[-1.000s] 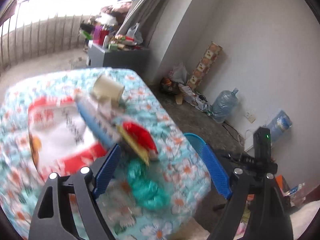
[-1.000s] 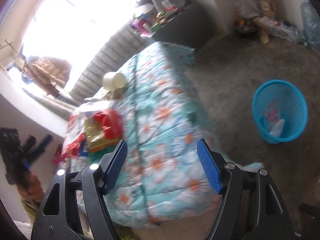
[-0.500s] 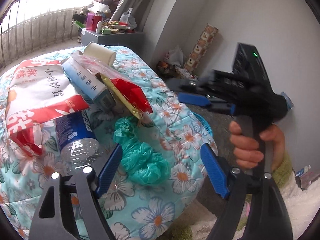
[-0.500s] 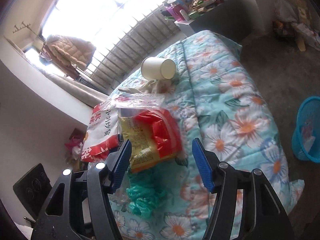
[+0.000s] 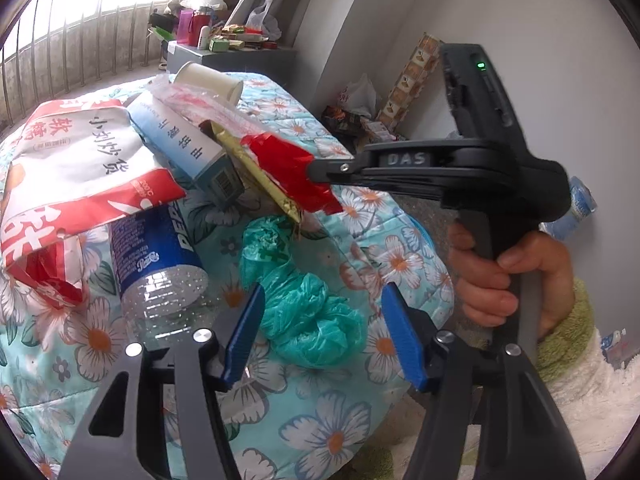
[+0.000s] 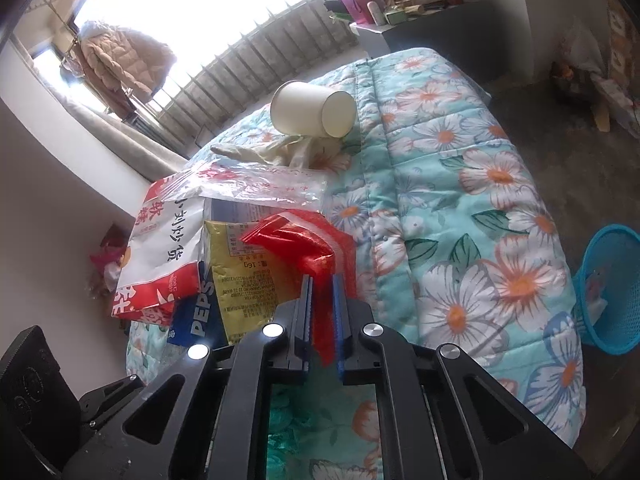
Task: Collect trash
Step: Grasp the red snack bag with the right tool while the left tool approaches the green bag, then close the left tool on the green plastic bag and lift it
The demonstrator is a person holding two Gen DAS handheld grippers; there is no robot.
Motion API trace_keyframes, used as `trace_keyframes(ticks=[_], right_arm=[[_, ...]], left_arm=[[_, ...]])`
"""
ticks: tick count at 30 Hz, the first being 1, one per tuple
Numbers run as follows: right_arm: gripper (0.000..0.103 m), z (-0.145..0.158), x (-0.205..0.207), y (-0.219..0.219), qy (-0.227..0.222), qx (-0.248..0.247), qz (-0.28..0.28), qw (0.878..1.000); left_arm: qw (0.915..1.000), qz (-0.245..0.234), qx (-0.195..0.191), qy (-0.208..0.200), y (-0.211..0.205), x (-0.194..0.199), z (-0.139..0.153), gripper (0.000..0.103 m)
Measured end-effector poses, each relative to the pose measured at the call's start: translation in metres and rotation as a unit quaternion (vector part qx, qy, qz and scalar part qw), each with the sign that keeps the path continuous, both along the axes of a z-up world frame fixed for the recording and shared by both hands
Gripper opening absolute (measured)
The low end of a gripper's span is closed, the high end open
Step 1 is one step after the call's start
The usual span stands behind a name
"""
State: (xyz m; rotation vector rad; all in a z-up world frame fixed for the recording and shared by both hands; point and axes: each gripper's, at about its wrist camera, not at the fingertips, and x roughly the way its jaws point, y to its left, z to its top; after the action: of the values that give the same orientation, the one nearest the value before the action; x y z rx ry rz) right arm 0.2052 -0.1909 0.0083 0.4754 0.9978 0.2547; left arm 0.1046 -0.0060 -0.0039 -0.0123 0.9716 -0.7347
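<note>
Trash lies heaped on the flowered quilt (image 5: 400, 264) of the bed, toward its near corner. Nearest you, the teal plastic bag (image 5: 304, 312) sits crumpled between the 2 blue pads of your left gripper (image 5: 320, 344); the jaws are closing but the pads do not press it yet. The bag runs lengthwise straight away from that gripper, so it lies in line with the fingers, and your left hand is the nearer one to it. Just beyond it, your right gripper (image 6: 322, 320) comes in from the bed's right edge, jaws closing to almost together and pinching the red wrapper (image 6: 308, 248), which overlaps the yellow packet (image 6: 240, 276). Beside these lie the Pepsi bottle (image 5: 156, 264) and the red-and-white snack bag (image 5: 76, 160). Farther back, the paper cup (image 6: 312, 108) lies tipped. Off the bed's right edge stands the blue basket (image 6: 608, 288) on the floor, closer to your right hand.
</note>
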Motion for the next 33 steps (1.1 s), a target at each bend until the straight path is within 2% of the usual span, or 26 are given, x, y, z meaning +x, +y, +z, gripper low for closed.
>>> trace_keyframes(ticks=[8, 10, 16, 27, 29, 33], right_arm=[[0.005, 0.007, -0.026, -0.016, 0.003, 0.019, -0.018, 1.0], [0.005, 0.007, -0.034, -0.02, 0.005, 0.025, -0.023, 0.999], [0.005, 0.001, -0.057, -0.034, 0.011, 0.04, -0.043, 0.998], [0.005, -0.001, -0.08, -0.051, 0.007, 0.06, -0.068, 0.996], [0.005, 0.001, -0.083, -0.053, 0.003, 0.062, -0.07, 0.996], [0.005, 0.001, -0.088, -0.057, 0.001, 0.066, -0.074, 0.995]], left_arm=[[0.9997, -0.005, 0.02, 0.013, -0.01, -0.002, -0.007, 0.059], [0.9995, -0.006, 0.028, 0.014, -0.014, -0.002, -0.008, 0.056], [0.9981, 0.0, 0.062, 0.004, -0.025, -0.004, -0.013, 0.05], [0.9917, 0.001, 0.127, -0.022, -0.041, -0.012, -0.021, 0.049], [0.9898, 0.003, 0.139, -0.031, -0.043, -0.015, -0.021, 0.036], [0.9907, 0.005, 0.133, -0.027, -0.04, -0.017, -0.018, 0.03]])
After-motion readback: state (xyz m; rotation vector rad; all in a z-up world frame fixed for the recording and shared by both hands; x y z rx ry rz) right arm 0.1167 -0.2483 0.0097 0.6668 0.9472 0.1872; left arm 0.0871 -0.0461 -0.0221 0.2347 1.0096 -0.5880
